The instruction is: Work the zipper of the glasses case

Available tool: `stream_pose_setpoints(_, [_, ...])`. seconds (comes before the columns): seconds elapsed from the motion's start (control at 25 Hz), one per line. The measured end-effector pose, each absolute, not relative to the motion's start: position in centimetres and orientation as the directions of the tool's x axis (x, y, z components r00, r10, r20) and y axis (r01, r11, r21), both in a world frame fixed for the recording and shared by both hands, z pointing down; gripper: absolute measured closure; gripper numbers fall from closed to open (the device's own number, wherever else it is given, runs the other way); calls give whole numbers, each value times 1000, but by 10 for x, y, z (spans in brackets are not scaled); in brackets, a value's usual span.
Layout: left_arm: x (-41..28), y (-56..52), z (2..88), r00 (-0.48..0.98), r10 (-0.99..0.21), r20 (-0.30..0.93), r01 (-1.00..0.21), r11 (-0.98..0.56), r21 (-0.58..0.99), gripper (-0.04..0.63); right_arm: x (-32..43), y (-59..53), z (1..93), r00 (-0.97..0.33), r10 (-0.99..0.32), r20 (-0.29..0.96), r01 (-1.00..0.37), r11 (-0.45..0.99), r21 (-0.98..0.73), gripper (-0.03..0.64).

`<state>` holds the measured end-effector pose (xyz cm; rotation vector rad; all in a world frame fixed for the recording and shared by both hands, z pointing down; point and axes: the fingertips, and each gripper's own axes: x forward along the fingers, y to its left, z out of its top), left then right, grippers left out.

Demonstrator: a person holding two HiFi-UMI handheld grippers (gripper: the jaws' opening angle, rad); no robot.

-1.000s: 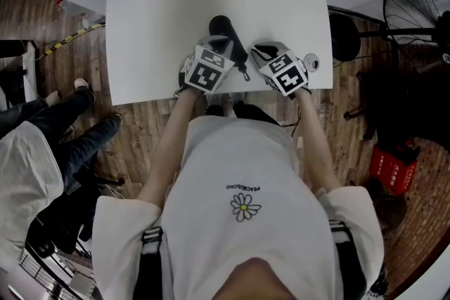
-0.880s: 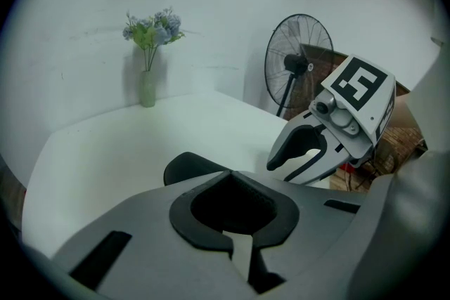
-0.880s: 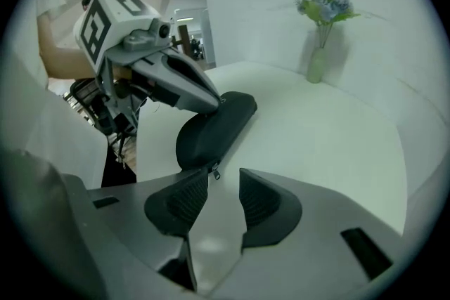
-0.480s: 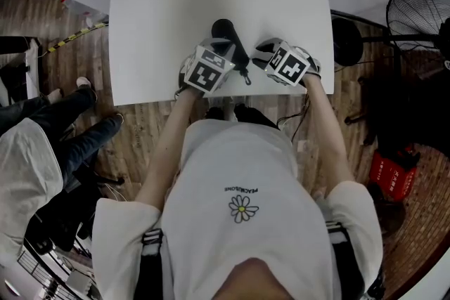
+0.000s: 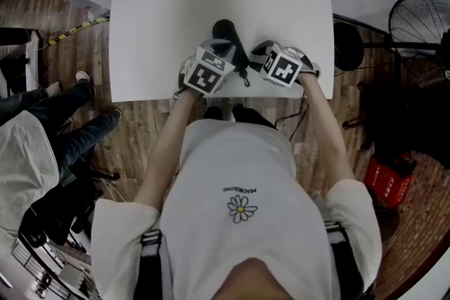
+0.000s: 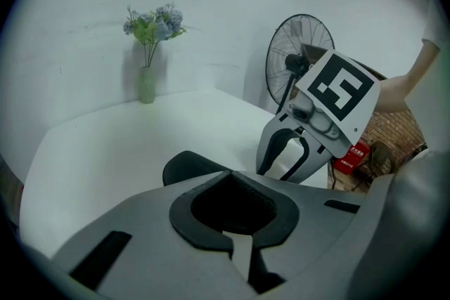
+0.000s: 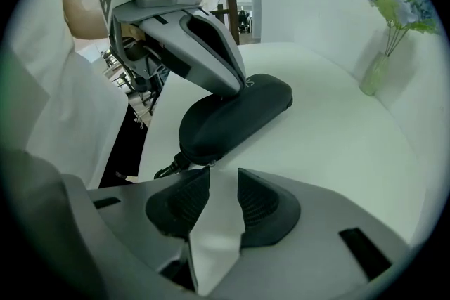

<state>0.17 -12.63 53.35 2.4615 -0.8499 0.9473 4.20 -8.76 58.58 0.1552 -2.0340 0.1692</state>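
A black glasses case (image 5: 223, 30) lies on the white table (image 5: 162, 10) near its front edge. My left gripper (image 5: 228, 47) is shut, and its closed tips (image 7: 235, 86) rest on top of the case (image 7: 232, 116). From the left gripper view only a corner of the case (image 6: 184, 166) shows past the shut jaws (image 6: 228, 175). My right gripper (image 7: 223, 183) is open with only bare table between its pads. It stands just short of the case's near end, where a small black zipper pull (image 7: 169, 166) sticks out. In the head view the right gripper (image 5: 259, 53) sits right of the case.
A vase of flowers (image 6: 146, 84) stands at the table's far edge. A floor fan (image 5: 422, 17) and a red box (image 5: 389, 175) are off to the right. A seated person's legs (image 5: 70, 130) are at the left. The table's front edge runs under both grippers.
The right gripper has shifted slightly left and up toward the case, and its marker cube has turned. The left gripper and the case have stayed where they were.
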Motion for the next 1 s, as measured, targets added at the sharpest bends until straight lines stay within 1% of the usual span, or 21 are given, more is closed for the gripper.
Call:
stream_pose_setpoints(0.16, [0, -127, 536, 589, -406, 699, -654, -747, 118, 578, 41, -82, 585, -455, -5, 890, -168, 983, -80, 508])
stream_pose_setpoints(0.36, [0, -128, 534, 596, -405, 694, -651, -749, 123, 578, 40, -76, 581, -491, 22, 871, -203, 969, -139, 508])
stream_pose_setpoints(0.56, [-1, -127, 533, 597, -407, 691, -652, -748, 123, 578, 37, -70, 581, -530, 23, 848, -260, 947, -188, 554])
stream_pose_setpoints(0.72, [0, -128, 534, 600, -403, 692, -646, -753, 122, 578, 38, -70, 579, -566, 28, 824, -294, 927, -233, 555])
stream_pose_setpoints(1.0, [-1, -126, 536, 599, -396, 696, -642, -757, 122, 578, 38, -70, 574, -602, 79, 794, -309, 895, -323, 551])
